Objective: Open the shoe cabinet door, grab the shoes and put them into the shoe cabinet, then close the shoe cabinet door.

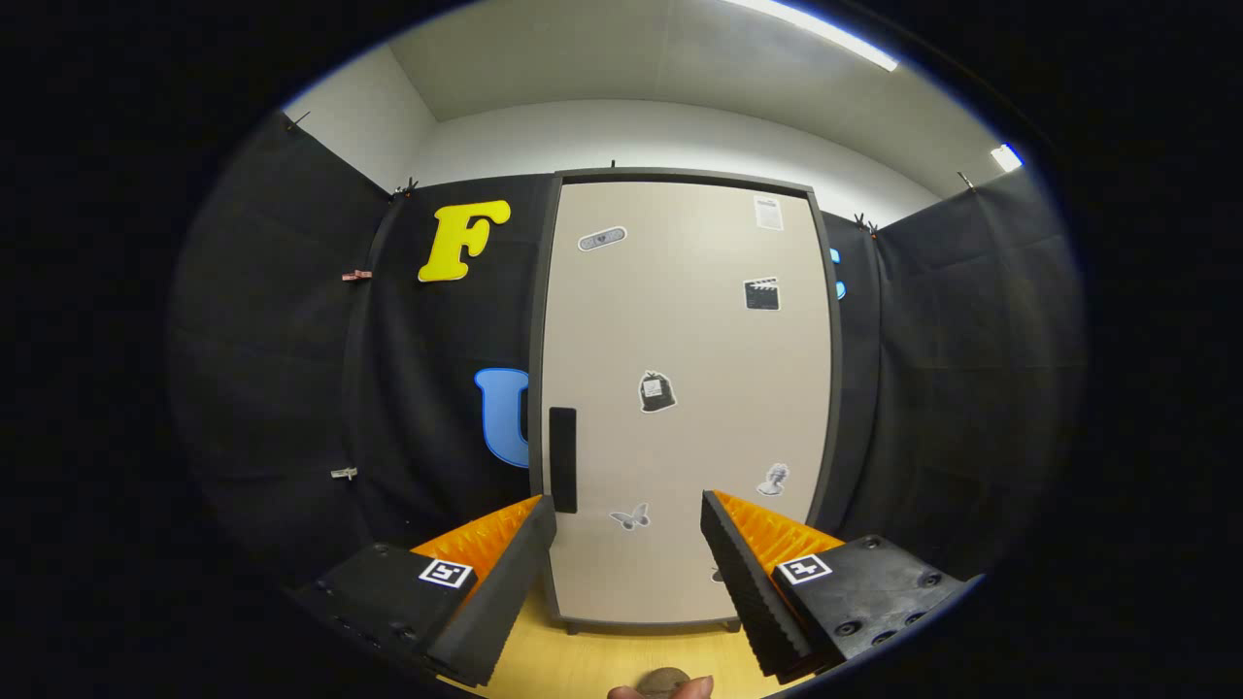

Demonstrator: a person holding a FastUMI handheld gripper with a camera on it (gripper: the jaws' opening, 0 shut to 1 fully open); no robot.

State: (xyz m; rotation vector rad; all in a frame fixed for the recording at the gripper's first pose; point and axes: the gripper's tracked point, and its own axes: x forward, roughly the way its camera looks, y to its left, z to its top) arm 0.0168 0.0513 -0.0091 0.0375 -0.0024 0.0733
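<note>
A: Claw status?
B: Gripper spread wide, nothing between the fingers. Ridged, wedge-shaped pads.
A: Cabinet?
B: Shoe cabinet straight ahead, beyond the fingertips, standing on a smooth pale wood floor. Tall rectangle w/ dark frame; door flat matte beige, closed.
A: Handle?
B: Slim dark vertical handle on the door's left edge, just above the left fingertip. Few small stickers on the panel.
A: Shoes?
B: Can't tell. Rounded brownish thing low between the fingers, too cut off.

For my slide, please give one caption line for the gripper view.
Open claw faces the closed shoe cabinet door, its dark handle just ahead.
</note>
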